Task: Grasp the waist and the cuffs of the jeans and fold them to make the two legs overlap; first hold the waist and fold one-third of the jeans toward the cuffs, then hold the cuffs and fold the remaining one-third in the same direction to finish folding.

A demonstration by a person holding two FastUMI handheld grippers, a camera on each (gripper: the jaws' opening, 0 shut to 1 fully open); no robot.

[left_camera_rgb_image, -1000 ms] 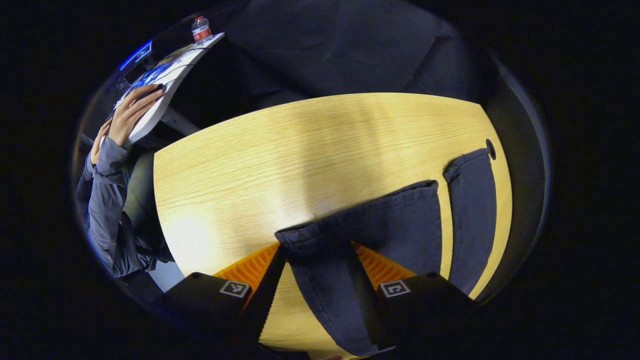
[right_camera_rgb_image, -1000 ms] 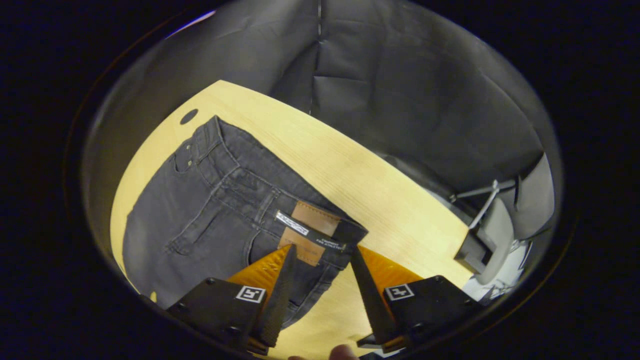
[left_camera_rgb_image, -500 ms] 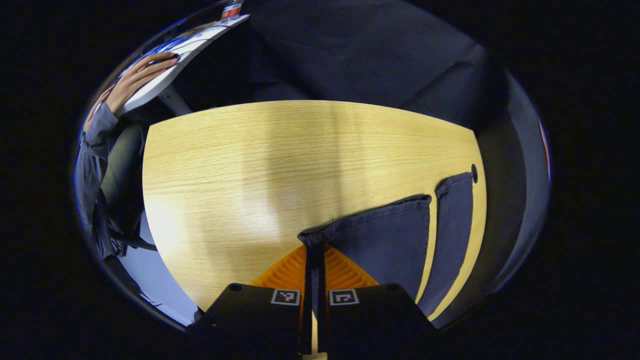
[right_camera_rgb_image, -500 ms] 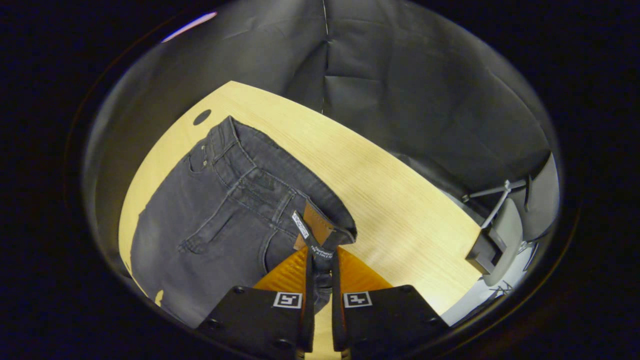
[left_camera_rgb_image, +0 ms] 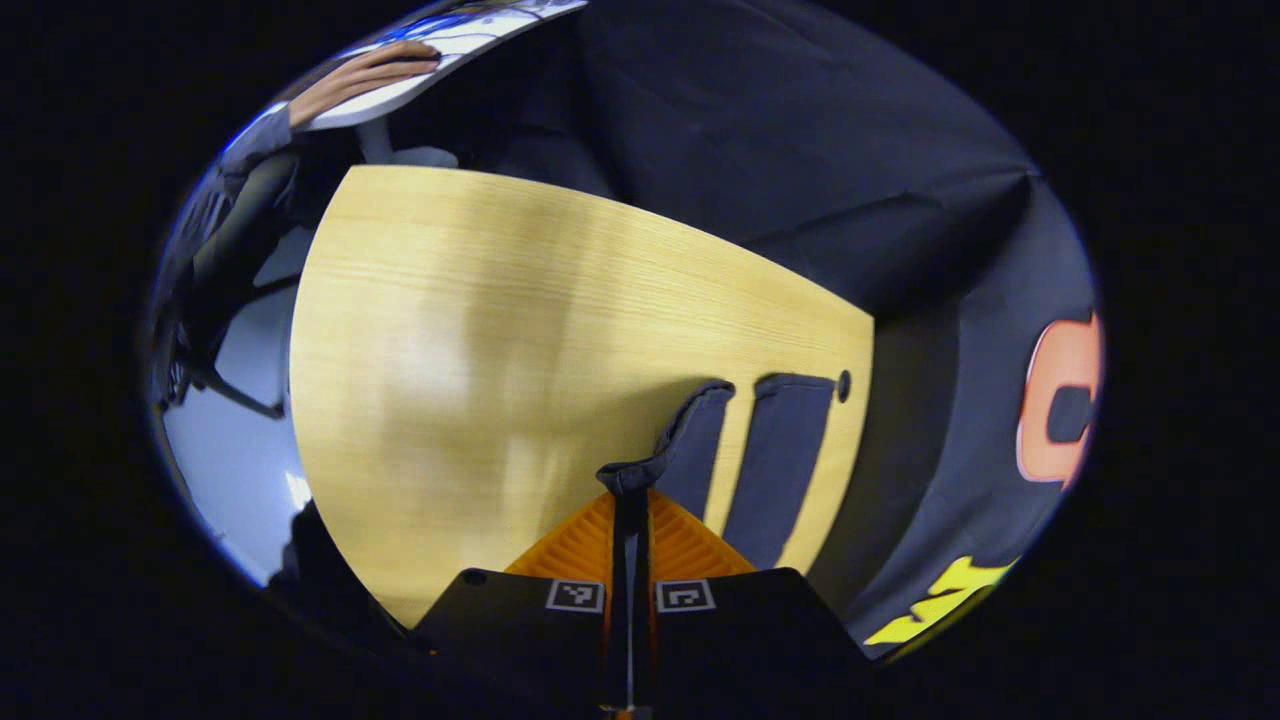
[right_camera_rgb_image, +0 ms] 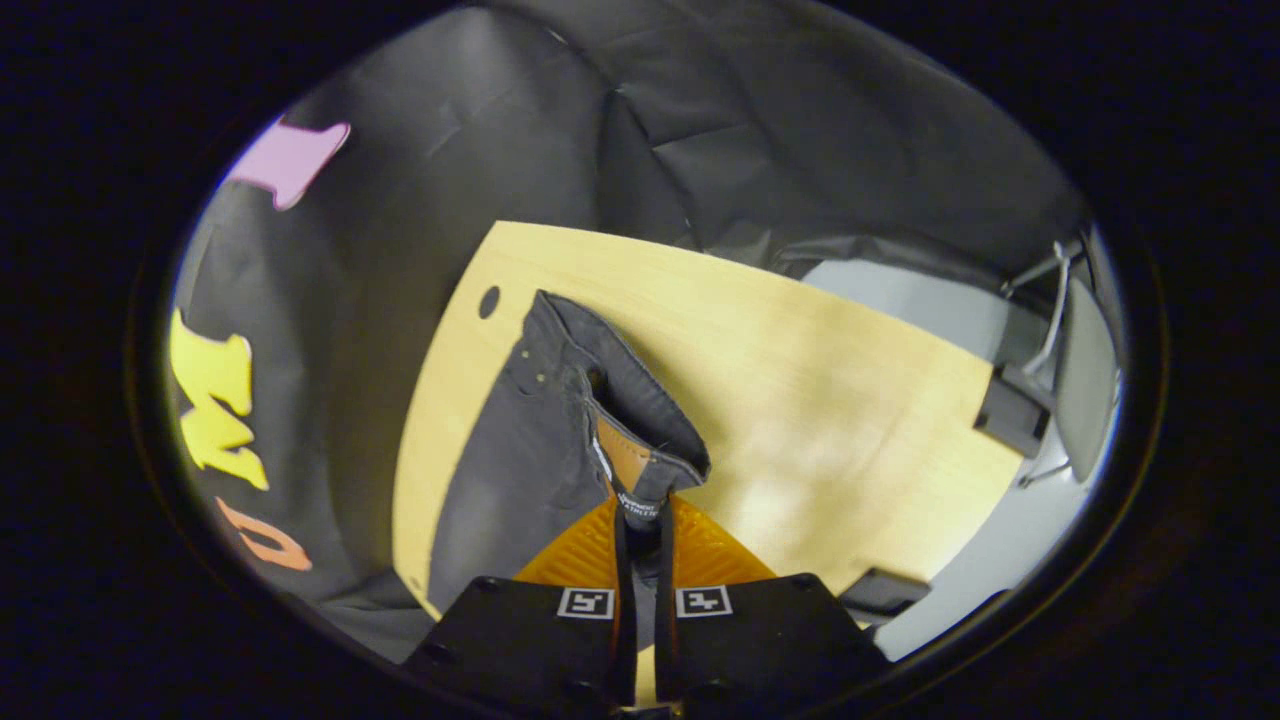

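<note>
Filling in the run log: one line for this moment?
left gripper: shut on cuff | right gripper: shut on waist | jeans: near leg lifted off table

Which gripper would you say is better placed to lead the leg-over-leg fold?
Probably both together, neither clearly: the left gripper is shut on the near leg's cuff, the right gripper on the waist, each raised off the table.

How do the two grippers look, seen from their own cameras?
Both look alike. The left gripper and the right gripper each have a black angular body with two small square black-and-white markers near the jaws. The jaws are ribbed wedges narrowing forward. No cables are visible.
</note>
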